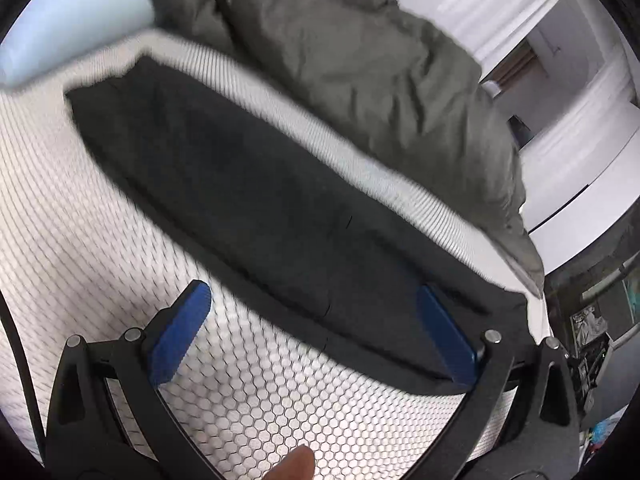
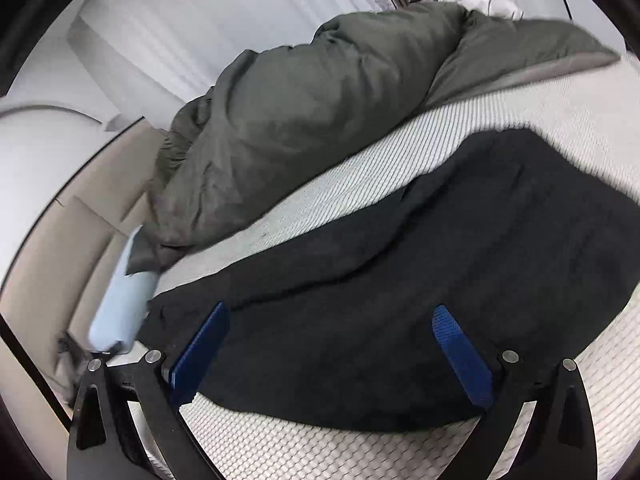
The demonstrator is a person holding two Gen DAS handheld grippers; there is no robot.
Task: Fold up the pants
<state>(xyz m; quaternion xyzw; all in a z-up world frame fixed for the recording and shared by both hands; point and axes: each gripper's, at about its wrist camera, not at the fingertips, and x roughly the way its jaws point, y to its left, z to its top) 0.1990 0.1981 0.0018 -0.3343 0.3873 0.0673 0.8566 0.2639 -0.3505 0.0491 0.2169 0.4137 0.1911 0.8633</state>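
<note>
Dark charcoal pants (image 1: 256,200) lie flat in a long folded strip on a white honeycomb-textured mattress (image 1: 248,400). My left gripper (image 1: 312,300) hovers over the near edge of the pants, open wide, its blue pads (image 1: 180,332) holding nothing. In the right wrist view the same pants (image 2: 420,280) spread across the mattress (image 2: 320,452). My right gripper (image 2: 332,320) is above them, jaws wide open, with only flat cloth below. A fingertip (image 1: 294,464) shows at the bottom of the left wrist view.
A rumpled grey-green duvet (image 1: 360,60) (image 2: 300,112) is heaped along the far side of the bed. A pale blue pillow (image 2: 120,296) lies at the headboard end. White walls and wardrobe doors stand beyond; cluttered items sit past the bed's right edge (image 1: 592,320).
</note>
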